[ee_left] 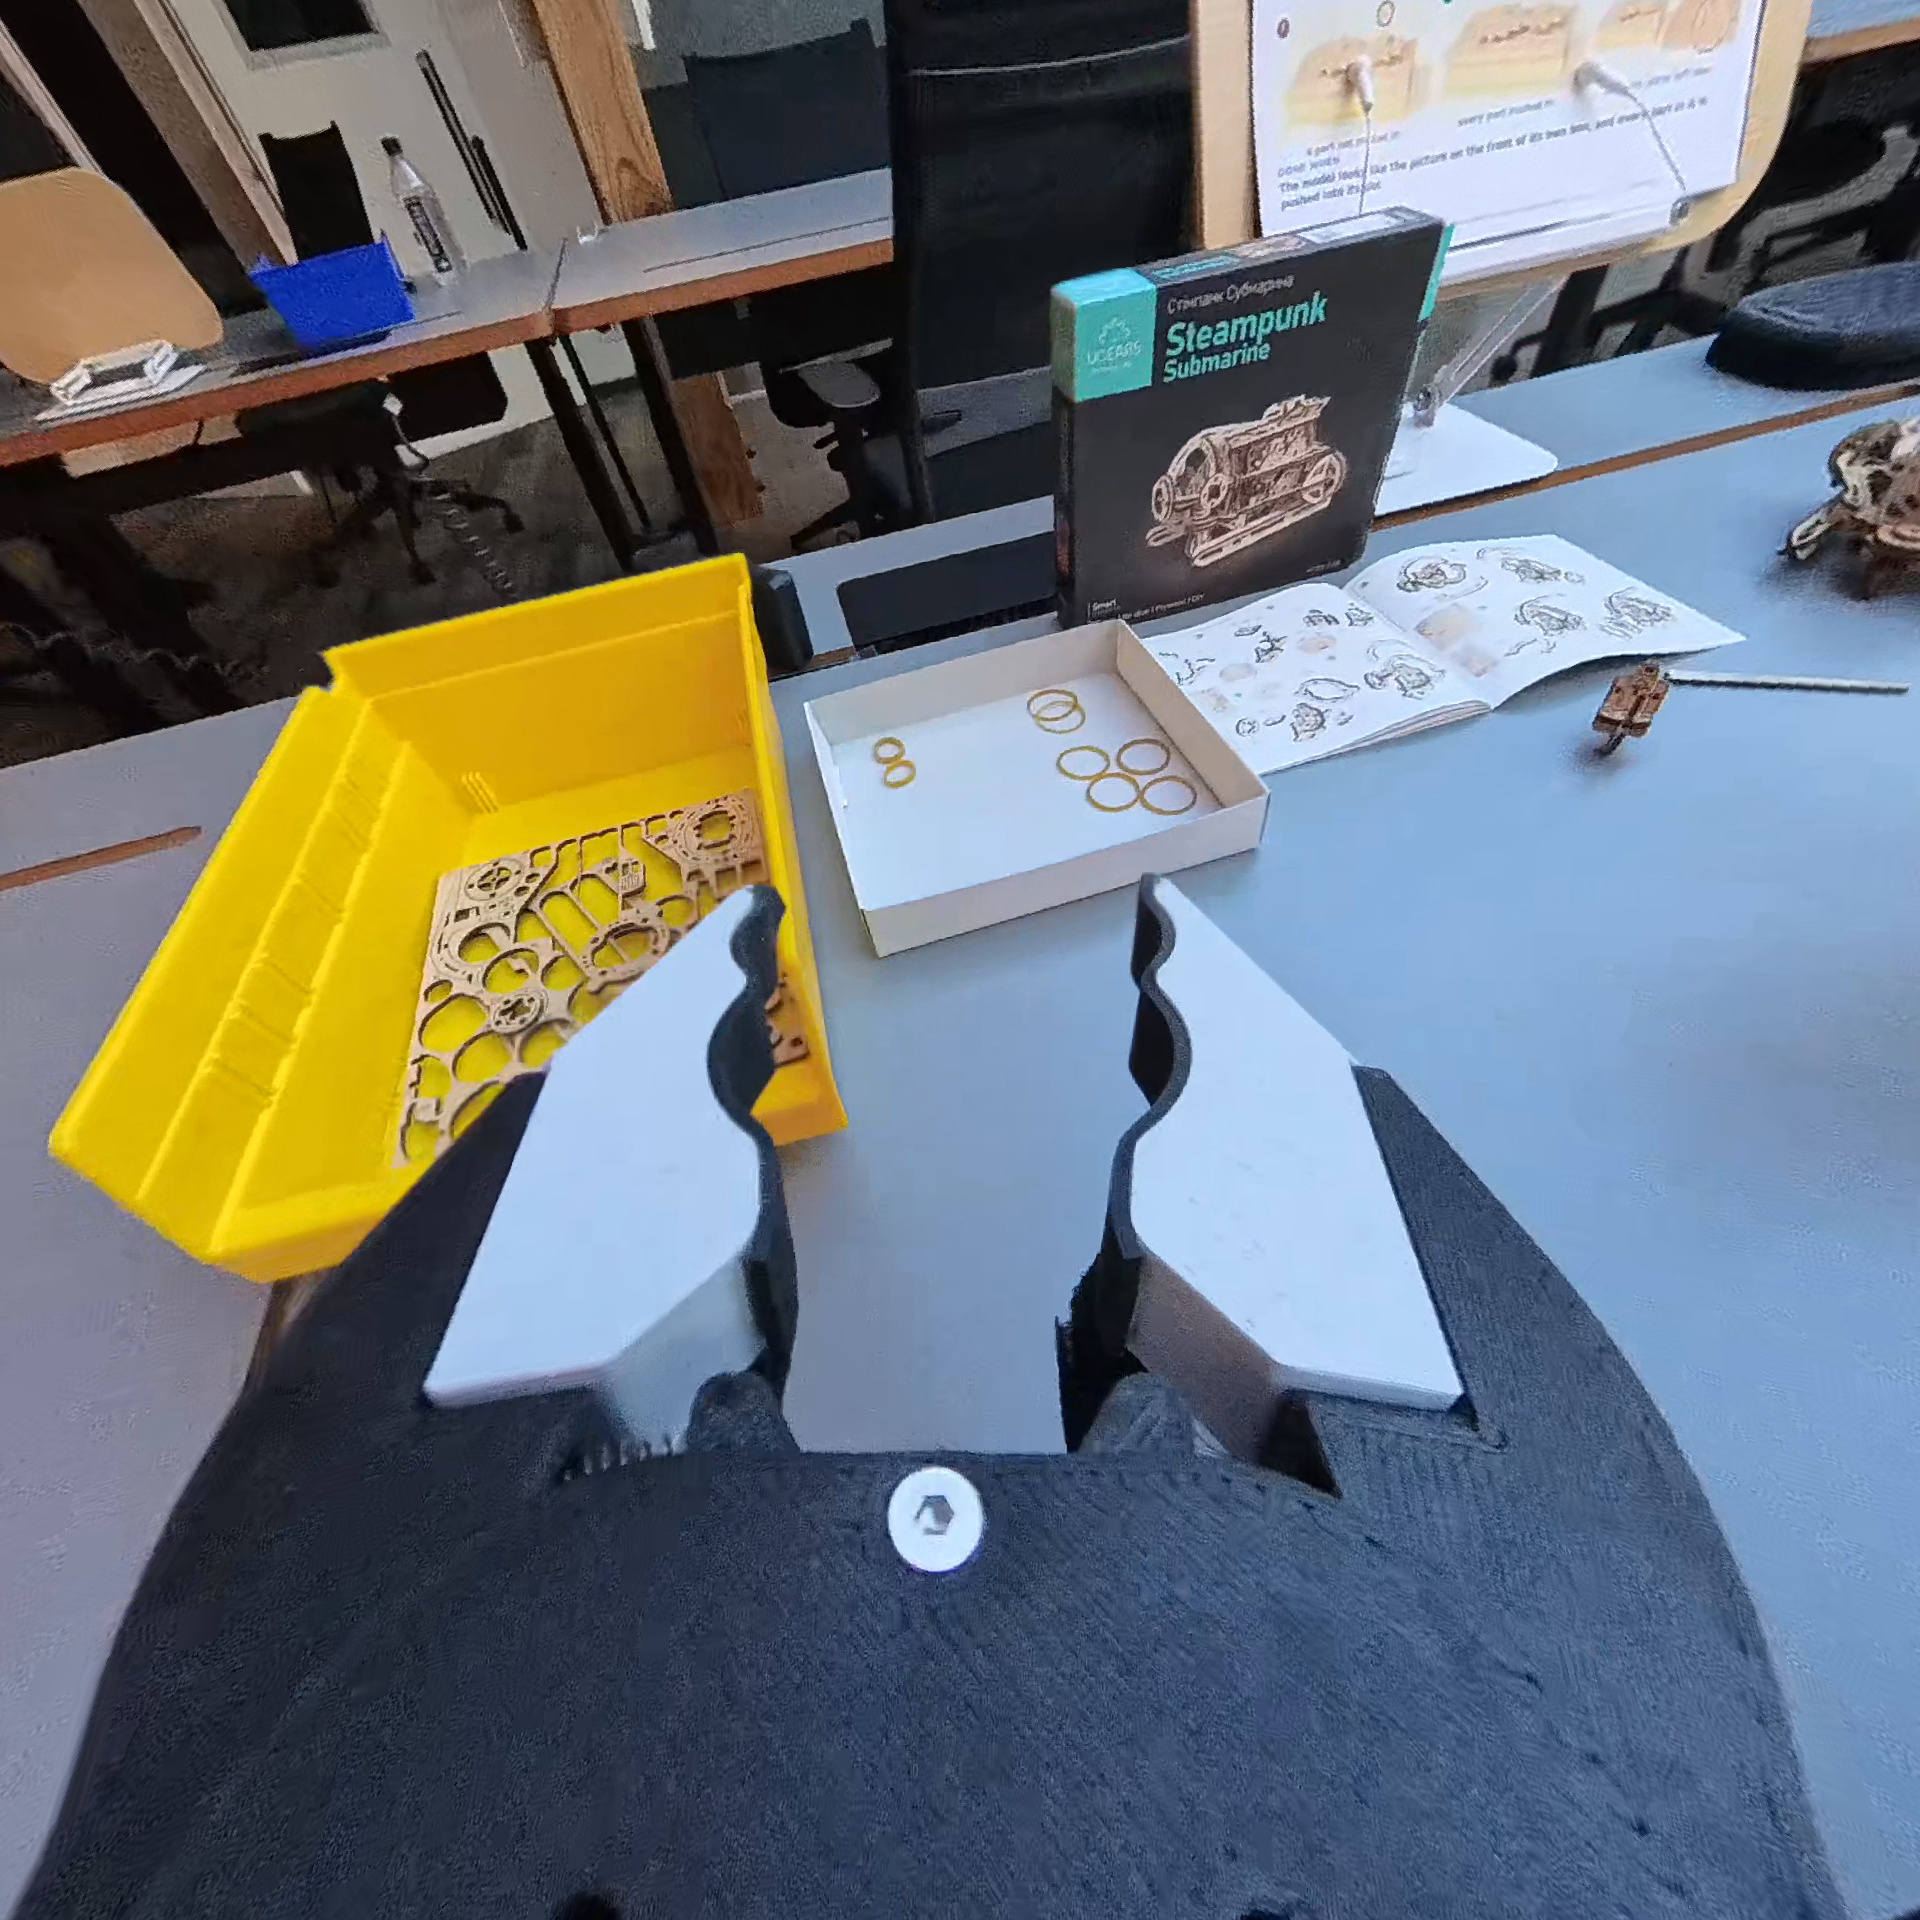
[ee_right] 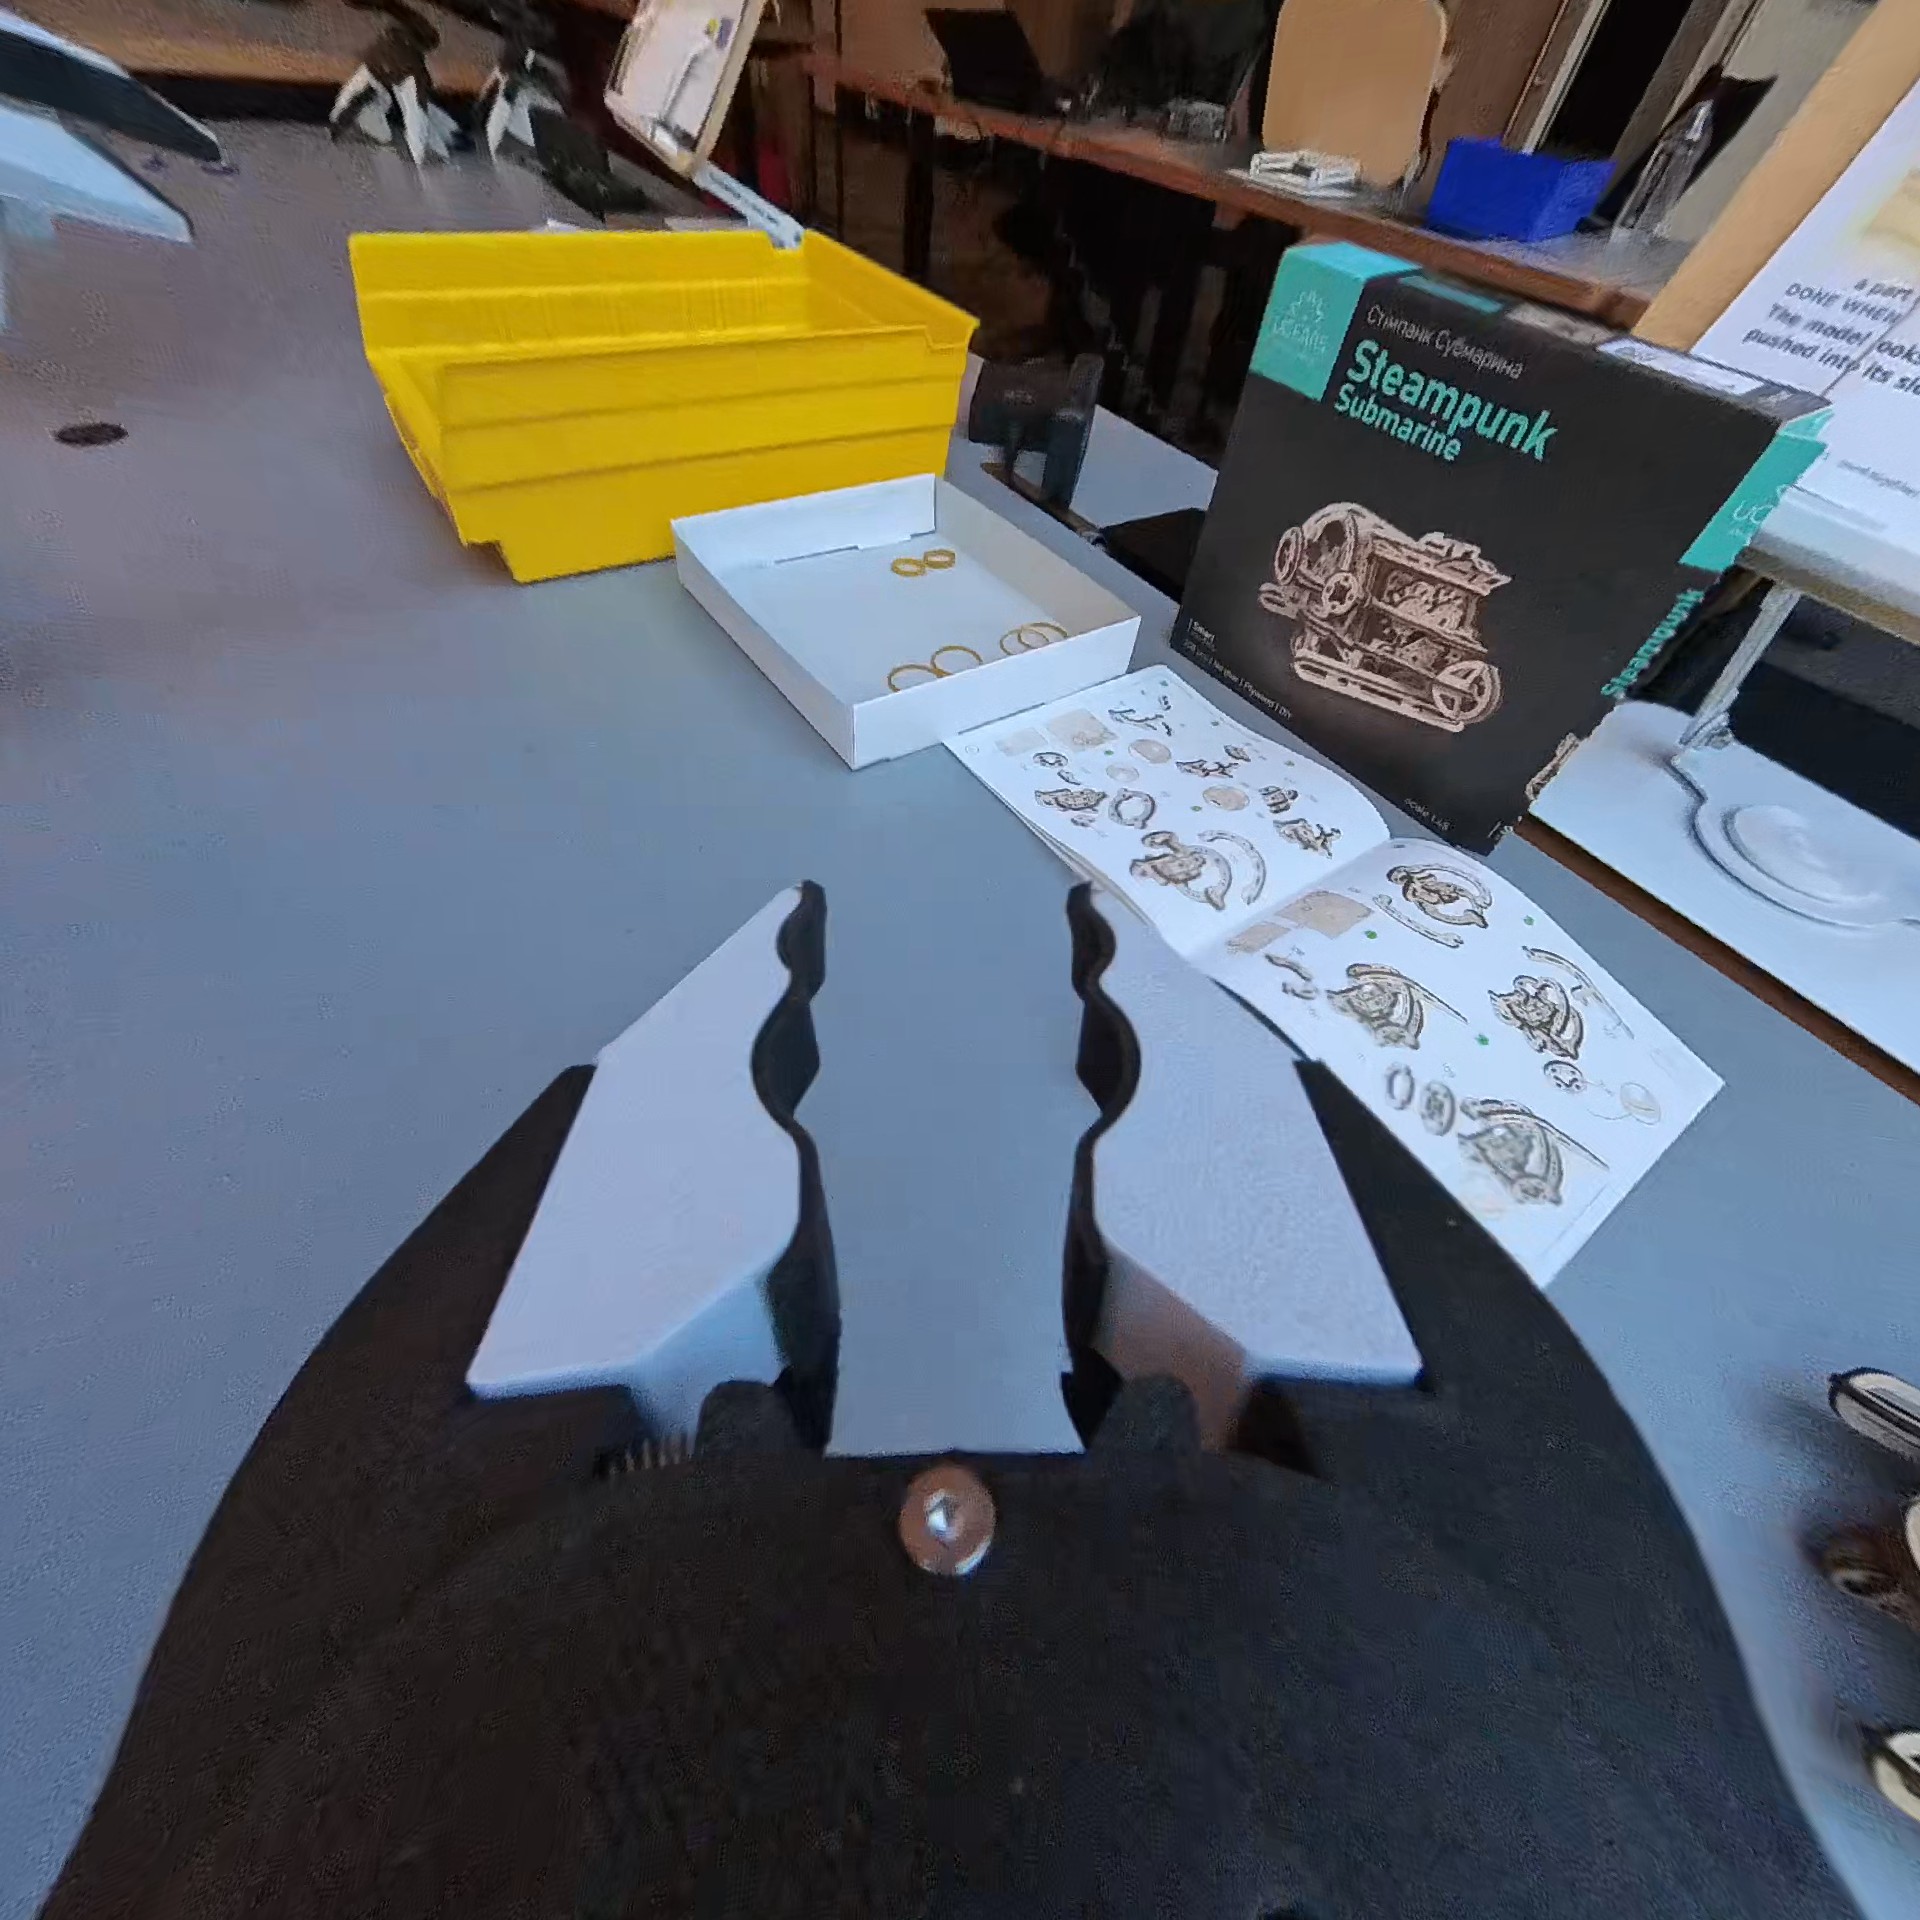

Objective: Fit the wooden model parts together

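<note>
A laser-cut wooden parts sheet [ee_left: 561, 966] lies in a yellow bin [ee_left: 260, 997] at the left. My left gripper [ee_left: 956, 904] is open and empty above the grey table, just right of the bin. A small wooden sub-assembly [ee_left: 1629, 709] lies at the right beside a thin rod [ee_left: 1787, 683]. A part-built wooden model [ee_left: 1860, 499] sits at the far right edge. My right gripper [ee_right: 945, 894] is open and empty above bare table; wooden pieces [ee_right: 1881, 1486] show at its right edge. The bin [ee_right: 665, 416] also shows far left in the right wrist view.
A white tray [ee_left: 1039, 894] holds several yellow rubber bands [ee_left: 1122, 774]. An open instruction booklet [ee_left: 1455, 634] lies right of it, below the upright black kit box [ee_left: 1236, 416]. In the right wrist view the tray [ee_right: 935, 717], booklet [ee_right: 1351, 956] and box [ee_right: 1475, 540] stand ahead.
</note>
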Motion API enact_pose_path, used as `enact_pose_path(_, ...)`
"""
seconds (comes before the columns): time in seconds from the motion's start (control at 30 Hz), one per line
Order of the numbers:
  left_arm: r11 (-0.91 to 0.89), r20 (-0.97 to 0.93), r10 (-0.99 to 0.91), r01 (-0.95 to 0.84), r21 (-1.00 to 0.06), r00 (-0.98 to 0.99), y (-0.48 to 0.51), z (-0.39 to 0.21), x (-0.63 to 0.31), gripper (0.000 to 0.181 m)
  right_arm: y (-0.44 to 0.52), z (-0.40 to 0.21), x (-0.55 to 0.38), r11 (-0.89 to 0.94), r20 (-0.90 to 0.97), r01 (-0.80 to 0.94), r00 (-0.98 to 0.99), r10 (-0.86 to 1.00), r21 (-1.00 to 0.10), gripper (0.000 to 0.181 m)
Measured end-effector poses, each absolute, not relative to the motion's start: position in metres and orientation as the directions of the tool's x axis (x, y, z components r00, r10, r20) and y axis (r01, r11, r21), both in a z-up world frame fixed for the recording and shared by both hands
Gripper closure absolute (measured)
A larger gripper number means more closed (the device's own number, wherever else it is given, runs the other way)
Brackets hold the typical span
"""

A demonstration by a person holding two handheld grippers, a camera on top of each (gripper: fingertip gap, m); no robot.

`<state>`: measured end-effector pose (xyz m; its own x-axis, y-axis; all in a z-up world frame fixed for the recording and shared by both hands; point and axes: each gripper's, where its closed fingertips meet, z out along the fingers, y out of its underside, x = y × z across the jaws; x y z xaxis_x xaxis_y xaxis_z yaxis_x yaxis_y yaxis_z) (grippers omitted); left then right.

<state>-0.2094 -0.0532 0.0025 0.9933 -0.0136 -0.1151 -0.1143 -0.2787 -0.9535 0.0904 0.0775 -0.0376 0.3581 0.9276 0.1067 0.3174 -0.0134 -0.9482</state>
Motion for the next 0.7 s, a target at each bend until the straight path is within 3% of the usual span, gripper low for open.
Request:
enact_pose_path(0.2,-0.31,-0.132,0.024,-0.118,-0.943,0.991,-0.056,-0.002,-0.242,0.117,0.065,-0.043,0.078,0.01,0.094,0.261,0.312,0.945,-0.965,0.126)
enact_pose_path(0.3,-0.358,-0.276,0.021,-0.251,-0.9,0.961,-0.052,0.009,-0.263,0.124,0.059,-0.038,0.074,0.065,0.138,0.238,0.305,0.942,-0.969,0.152)
enact_pose_path(0.47,-0.497,-0.454,-0.088,-0.434,-0.752,0.887,-0.02,0.03,-0.314,0.13,0.044,-0.044,0.065,0.123,0.173,0.22,0.227,0.958,-0.968,0.152)
enact_pose_path(0.7,-0.745,-0.286,-0.332,-0.435,-0.506,0.899,0.045,-0.024,-0.366,0.139,0.035,-0.065,0.054,0.19,0.25,0.31,0.168,0.953,-0.932,0.15)
